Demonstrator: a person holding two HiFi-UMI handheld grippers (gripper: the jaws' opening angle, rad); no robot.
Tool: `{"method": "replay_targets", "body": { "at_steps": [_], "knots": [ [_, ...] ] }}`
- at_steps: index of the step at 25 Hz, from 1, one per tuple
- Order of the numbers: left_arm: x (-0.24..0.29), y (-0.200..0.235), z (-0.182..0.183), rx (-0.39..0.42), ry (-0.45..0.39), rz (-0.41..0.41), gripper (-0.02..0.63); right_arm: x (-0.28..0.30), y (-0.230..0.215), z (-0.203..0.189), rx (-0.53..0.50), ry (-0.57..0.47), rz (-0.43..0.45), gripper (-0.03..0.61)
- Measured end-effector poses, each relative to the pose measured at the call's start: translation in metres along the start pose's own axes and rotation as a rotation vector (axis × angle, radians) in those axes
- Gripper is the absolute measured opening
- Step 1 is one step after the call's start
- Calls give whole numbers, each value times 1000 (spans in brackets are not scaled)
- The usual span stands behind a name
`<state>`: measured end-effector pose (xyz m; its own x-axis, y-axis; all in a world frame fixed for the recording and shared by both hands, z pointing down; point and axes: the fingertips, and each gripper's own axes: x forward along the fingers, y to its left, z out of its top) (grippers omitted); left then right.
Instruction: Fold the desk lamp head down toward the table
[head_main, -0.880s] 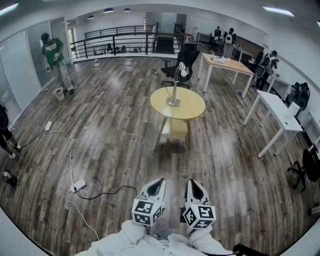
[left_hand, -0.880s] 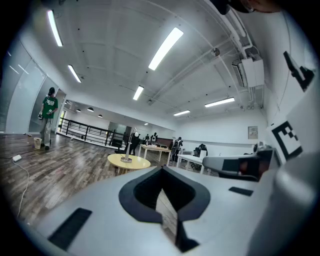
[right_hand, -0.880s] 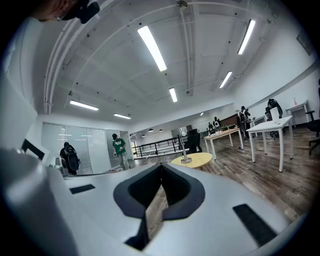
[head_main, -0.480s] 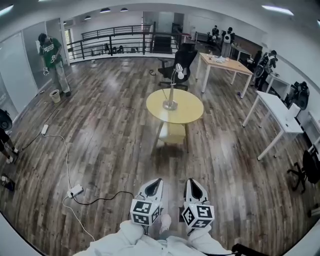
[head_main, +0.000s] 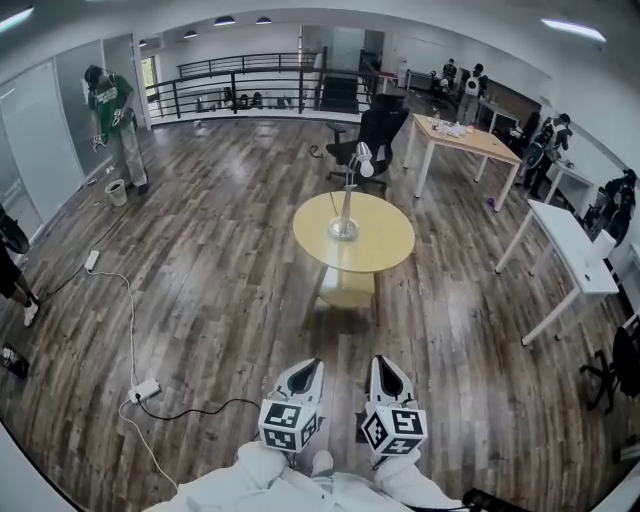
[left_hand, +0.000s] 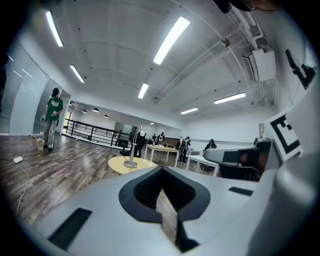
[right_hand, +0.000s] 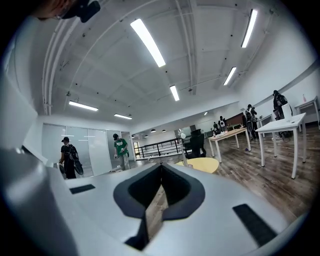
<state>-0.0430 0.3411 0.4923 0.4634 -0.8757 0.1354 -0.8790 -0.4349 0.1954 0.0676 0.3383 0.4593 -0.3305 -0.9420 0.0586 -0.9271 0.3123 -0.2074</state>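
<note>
A silver desk lamp (head_main: 347, 195) stands upright on a round yellow table (head_main: 380, 245) in the middle of the room, its head (head_main: 364, 159) raised at the top of the stem. The left gripper view shows the lamp (left_hand: 133, 150) small and far off on the table (left_hand: 125, 164). In the right gripper view only the table's edge (right_hand: 200, 164) and the lamp head (right_hand: 183, 135) show. My left gripper (head_main: 308, 374) and right gripper (head_main: 385, 373) sit side by side low in the head view, both shut and empty, well short of the table.
A black office chair (head_main: 375, 138) stands behind the yellow table. Wooden and white desks (head_main: 565, 245) line the right side. A power strip with cable (head_main: 145, 390) lies on the wood floor at left. Several people stand around the room's edges.
The view has shifted slightly; the table and lamp sit a little nearer and lower in the head view. Both grippers stay shut in the same place.
</note>
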Motion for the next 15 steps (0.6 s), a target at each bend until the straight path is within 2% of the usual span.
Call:
{"method": "replay_targets", "body": {
  "at_steps": [7,15],
  "knots": [
    [64,5,1,-11,8,22,-2,47,-44,2,11,18,21,12],
    [111,22,4,-28,31,36,-2,91,-70,1,32,44,25,12]
  ]
}}
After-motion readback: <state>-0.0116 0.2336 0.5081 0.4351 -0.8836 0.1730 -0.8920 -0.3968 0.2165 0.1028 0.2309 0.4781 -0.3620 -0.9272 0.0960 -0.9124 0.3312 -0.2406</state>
